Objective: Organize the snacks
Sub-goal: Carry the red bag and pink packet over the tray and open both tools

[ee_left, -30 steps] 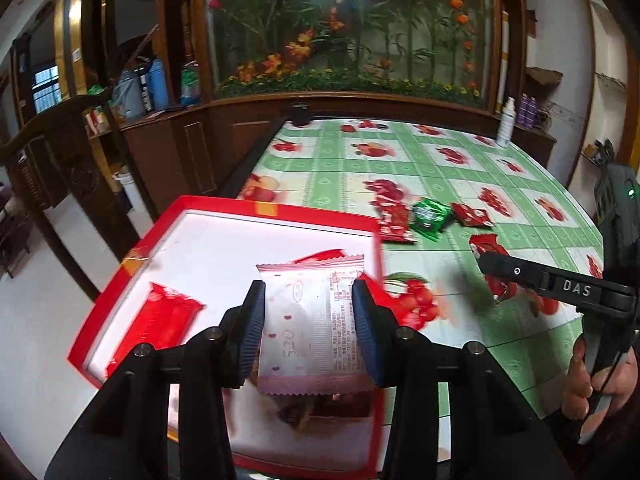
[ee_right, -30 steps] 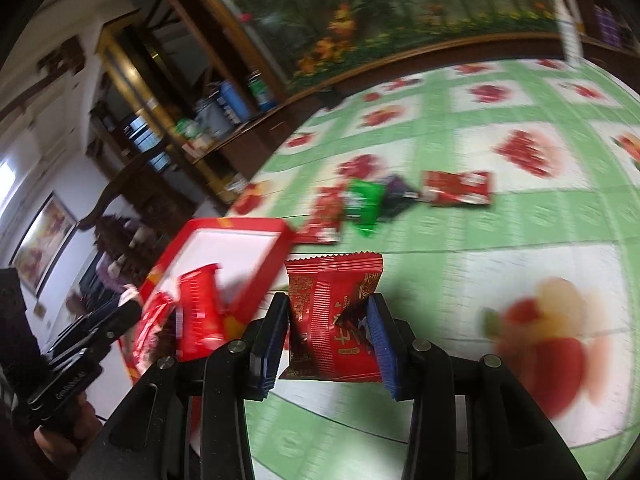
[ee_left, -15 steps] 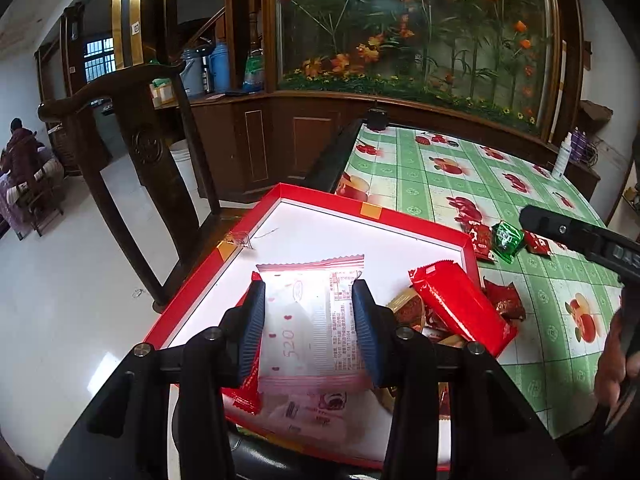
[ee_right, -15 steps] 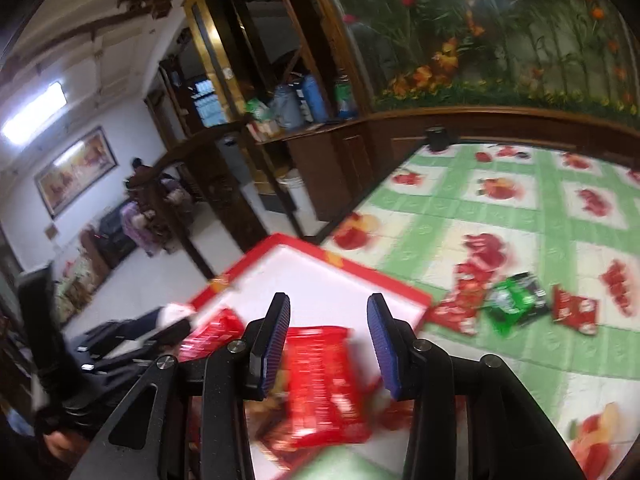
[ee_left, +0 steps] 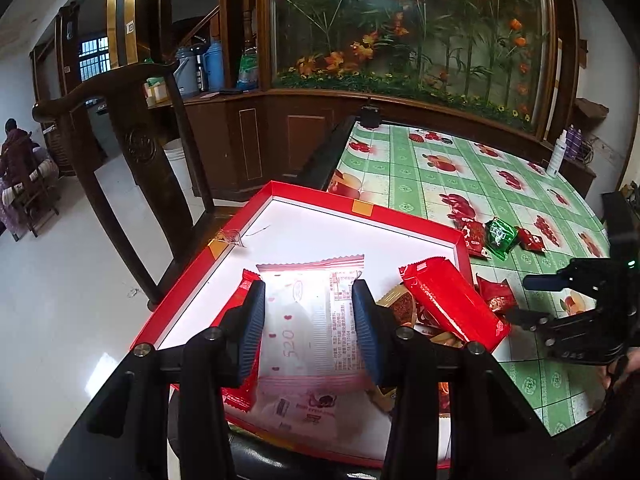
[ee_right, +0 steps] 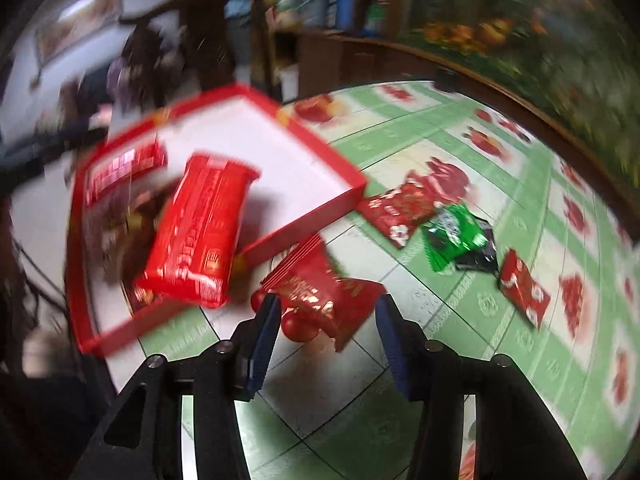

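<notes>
**Q:** Snacks first: where do they lie?

**A:** Most sit in the red tray point(ee_left: 362, 210), a shallow box with a white floor at the near edge of your table point(ee_left: 448, 176), which has a green checked cloth. A long red pack point(ee_left: 448, 300) lies tilted at the tray's right side, one end resting over the right wall. Brown and gold wrappers show under it. Just outside that wall a dark red pouch point(ee_right: 328, 294) lies on the cloth. Farther out, three packets cluster: a red packet point(ee_right: 394, 210), a green packet point(ee_right: 454, 236) touching it, and a small red packet point(ee_right: 522, 284) just beside.

**Q:** What is in your left tool?

**A:** Your left gripper point(ee_left: 308, 320) pinches a pale pink packet point(ee_left: 306, 316) between its blue pads, above the tray's near end. The packet stands roughly flat to the camera, with "520" printed on it. A second pale packet point(ee_left: 312, 406) lies in the tray beneath.

**Q:** And your right tool?

**A:** Your right gripper point(ee_right: 326, 340) points down at the cloth beside the tray. Its jaws are spreading, and nothing is pressed between the pads. The dark red pouch shows in the gap, lying on the table. That view is blurred, so finer print cannot be read.

**Q:** Anything behind?

**A:** A dark wooden chair point(ee_left: 132, 136) stands left of the table.
</notes>
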Available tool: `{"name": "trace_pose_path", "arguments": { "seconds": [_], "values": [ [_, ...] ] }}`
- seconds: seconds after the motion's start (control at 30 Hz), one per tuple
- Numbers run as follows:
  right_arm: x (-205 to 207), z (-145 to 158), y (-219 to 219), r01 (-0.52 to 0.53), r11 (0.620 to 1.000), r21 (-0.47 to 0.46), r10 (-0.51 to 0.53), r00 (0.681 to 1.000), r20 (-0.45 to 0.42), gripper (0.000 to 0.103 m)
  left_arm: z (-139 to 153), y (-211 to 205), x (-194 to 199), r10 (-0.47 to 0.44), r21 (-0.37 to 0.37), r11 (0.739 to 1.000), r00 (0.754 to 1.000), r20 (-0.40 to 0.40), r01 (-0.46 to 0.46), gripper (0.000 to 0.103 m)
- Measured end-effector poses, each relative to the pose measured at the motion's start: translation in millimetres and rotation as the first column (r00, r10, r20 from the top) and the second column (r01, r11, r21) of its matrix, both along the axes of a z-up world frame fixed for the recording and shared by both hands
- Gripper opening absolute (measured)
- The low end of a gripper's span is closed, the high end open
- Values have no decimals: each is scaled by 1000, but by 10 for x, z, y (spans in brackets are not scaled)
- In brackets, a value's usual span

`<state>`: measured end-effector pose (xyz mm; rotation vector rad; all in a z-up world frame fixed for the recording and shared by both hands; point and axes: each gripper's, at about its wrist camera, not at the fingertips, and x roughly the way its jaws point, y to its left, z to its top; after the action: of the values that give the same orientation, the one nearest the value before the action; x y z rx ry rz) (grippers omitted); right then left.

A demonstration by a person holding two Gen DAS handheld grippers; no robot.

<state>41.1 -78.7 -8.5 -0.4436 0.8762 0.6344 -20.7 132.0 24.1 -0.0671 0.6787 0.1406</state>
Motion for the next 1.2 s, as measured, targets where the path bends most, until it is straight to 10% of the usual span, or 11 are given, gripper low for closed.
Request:
{"name": "trace_pose_path", "arguments": {
  "seconds": [0.3, 0.43, 0.8, 1.2],
  "values": [
    [316, -261, 315, -88, 988, -123, 86, 996, -24, 61, 2, -26, -8, -8, 0, 1000, 1000, -8, 8, 41],
    [415, -267, 166, -18, 1000, 3, 18, 992, -123, 43, -1, -18, -1, -4, 1, 1000, 1000, -11, 4, 41],
    [113, -34, -414, 184, 957, 225, -144, 972, -184, 38, -42, -72, 50, -32, -10, 999, 999, -30, 31, 41],
    [-77, 802, 340, -4, 843, 538, 52, 996, -73, 41, 7, 87, 16, 9, -18, 1000, 1000, -11, -9, 41]
  ]
}}
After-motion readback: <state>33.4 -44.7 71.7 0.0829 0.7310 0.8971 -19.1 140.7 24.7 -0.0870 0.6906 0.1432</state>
